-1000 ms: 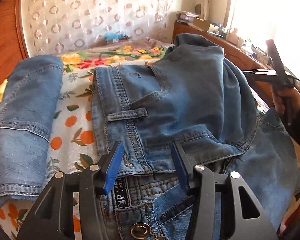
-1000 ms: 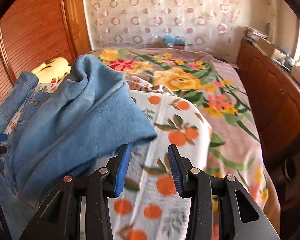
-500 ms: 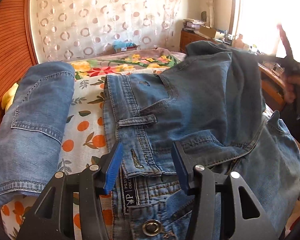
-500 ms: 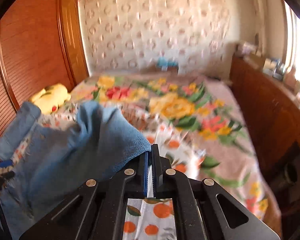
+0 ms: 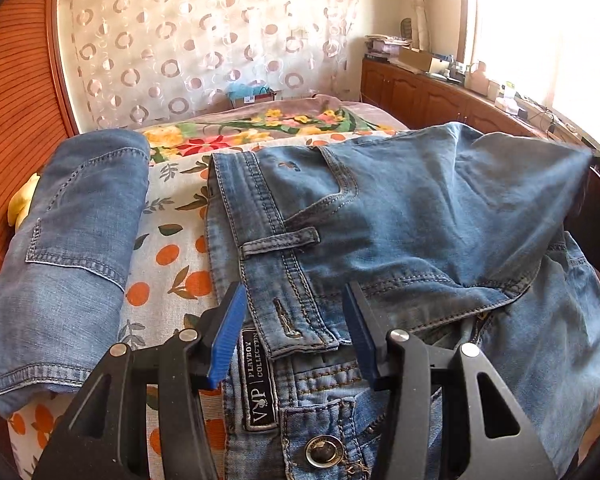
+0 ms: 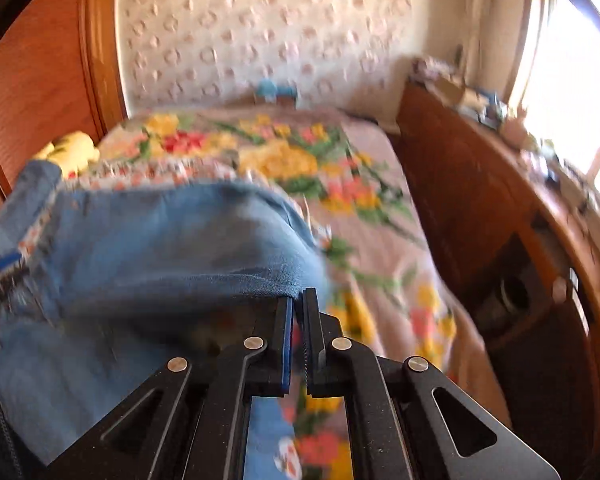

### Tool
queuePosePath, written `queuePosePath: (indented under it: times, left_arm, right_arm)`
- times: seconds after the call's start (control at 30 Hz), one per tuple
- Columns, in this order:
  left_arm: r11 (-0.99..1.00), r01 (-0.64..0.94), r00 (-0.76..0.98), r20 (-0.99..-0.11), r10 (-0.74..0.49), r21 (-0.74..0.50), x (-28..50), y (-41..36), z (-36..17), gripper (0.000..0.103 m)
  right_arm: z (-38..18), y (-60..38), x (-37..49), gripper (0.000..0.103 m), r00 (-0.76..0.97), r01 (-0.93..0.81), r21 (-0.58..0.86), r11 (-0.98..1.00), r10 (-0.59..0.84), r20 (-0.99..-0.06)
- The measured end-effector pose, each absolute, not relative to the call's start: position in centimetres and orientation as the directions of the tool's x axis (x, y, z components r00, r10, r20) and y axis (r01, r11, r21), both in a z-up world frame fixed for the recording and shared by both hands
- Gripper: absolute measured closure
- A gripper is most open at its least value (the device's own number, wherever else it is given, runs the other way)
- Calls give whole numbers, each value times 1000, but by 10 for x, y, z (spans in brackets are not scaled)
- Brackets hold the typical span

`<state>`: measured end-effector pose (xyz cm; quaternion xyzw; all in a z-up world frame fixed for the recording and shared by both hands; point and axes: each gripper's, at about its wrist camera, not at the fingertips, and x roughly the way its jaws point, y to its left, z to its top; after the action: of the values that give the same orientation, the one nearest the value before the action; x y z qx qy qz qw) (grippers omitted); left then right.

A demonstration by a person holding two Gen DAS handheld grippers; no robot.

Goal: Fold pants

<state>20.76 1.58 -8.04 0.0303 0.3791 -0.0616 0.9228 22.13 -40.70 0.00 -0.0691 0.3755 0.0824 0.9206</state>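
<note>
Blue denim pants [image 5: 400,216] lie on the bed [image 5: 172,248], waistband nearest the left camera, one leg lifted rightward. Left hand-held gripper [image 5: 296,332]: jaws spread, straddling the waistband, gripping nothing. Right hand-held gripper [image 6: 298,320]: clenched on the pants' hem edge. A second folded blue denim garment [image 5: 72,240] lies beside them, apart.
</note>
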Motion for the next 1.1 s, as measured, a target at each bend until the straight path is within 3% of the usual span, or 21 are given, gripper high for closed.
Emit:
queuePosePath:
  times: [0.2,0.5,0.67,0.97,1.1]
  left_arm:
    - [991,133,694,-715,-86,9,214,16,-83,52]
    - [991,131,681,-728,-76,19,217,14,-86,52]
    - [987,161,683,-725,-92,26,217,9,-82,52]
    - [978,206,684,-721,-117,37,254,19,-54,52]
    - [982,190,648,-754,-112,17,291,27,-58,52]
  right_arm:
    - [-12,-423,208,87,669,-197,-60,979,89,-738]
    - [6,-413,199,77,741,-177,11,984,140,-657]
    - [-27,-388,210,77,739,-238,70,969,227,-634]
    - [-90,-338,249,76,671,-334,65,940,286,-685]
    - [-101,-336,260,67,651,-334,52,941,271,-710]
